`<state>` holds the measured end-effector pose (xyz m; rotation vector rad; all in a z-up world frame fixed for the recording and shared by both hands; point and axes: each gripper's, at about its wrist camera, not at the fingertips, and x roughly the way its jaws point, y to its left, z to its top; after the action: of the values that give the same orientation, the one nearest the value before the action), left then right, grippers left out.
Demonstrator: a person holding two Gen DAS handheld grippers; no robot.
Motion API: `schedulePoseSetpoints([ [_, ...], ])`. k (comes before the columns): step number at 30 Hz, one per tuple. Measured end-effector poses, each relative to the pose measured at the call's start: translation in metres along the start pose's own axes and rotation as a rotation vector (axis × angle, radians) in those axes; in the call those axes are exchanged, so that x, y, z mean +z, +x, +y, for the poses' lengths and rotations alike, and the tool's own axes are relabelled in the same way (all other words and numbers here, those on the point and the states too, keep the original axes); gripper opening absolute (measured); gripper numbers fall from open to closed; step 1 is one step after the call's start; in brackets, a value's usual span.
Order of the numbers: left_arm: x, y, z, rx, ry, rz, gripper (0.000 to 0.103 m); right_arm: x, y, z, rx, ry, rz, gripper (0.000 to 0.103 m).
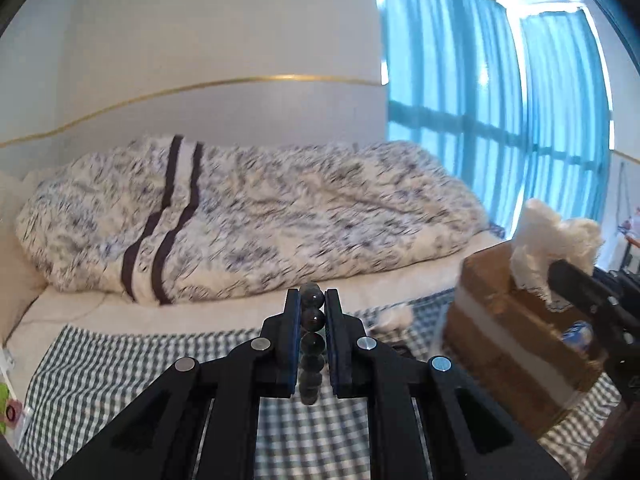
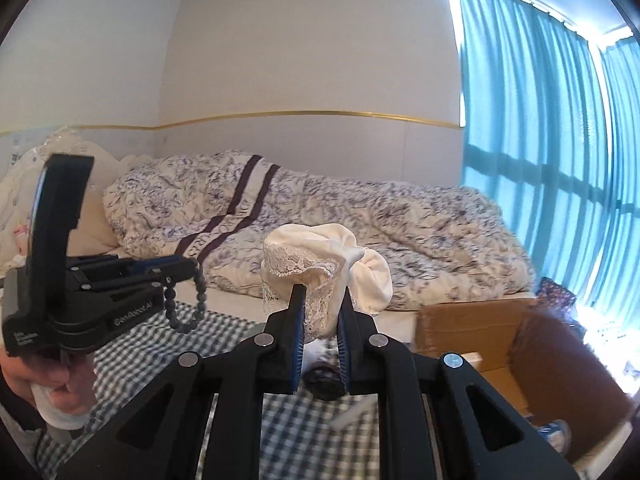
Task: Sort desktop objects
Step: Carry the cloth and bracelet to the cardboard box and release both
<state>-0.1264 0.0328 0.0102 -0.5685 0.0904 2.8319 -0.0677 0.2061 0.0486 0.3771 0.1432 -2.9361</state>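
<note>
1. My left tongs [image 1: 312, 312] are pinched nearly shut on a dark bead bracelet [image 1: 311, 344], its loop dangling above the checked counter [image 1: 120, 364].
2. My right tongs [image 2: 322, 308] clamp a cream lace cloth [image 2: 316, 256], held aloft — both picks look done.
3. Next, I judge, each goes into the cardboard box [image 2: 472, 324] at right; its inside is mostly cut off, and a dark object beneath my right tongs is unclear.
</note>
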Motion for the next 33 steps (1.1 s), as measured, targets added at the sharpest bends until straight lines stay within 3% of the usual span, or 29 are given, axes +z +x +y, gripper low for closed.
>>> schedulePoseSetpoints([
  [8,0.03,-0.008,-0.073,-0.138,0.051,-0.041,0.01,0.003,-0.031,-0.064,-0.106,0.048,0.011,0.013],
  [18,0.052,0.007,-0.161,-0.313,0.105,-0.032,0.011,-0.009,-0.046,-0.132,-0.227,0.098,0.071,0.013],
  [24,0.049,0.035,-0.201,-0.381,0.111,0.044,0.011,-0.022,-0.044,-0.162,-0.245,0.138,0.132,0.013],
  [33,0.033,0.067,-0.236,-0.395,0.142,0.15,0.011,-0.039,-0.028,-0.187,-0.243,0.172,0.233,0.014],
])
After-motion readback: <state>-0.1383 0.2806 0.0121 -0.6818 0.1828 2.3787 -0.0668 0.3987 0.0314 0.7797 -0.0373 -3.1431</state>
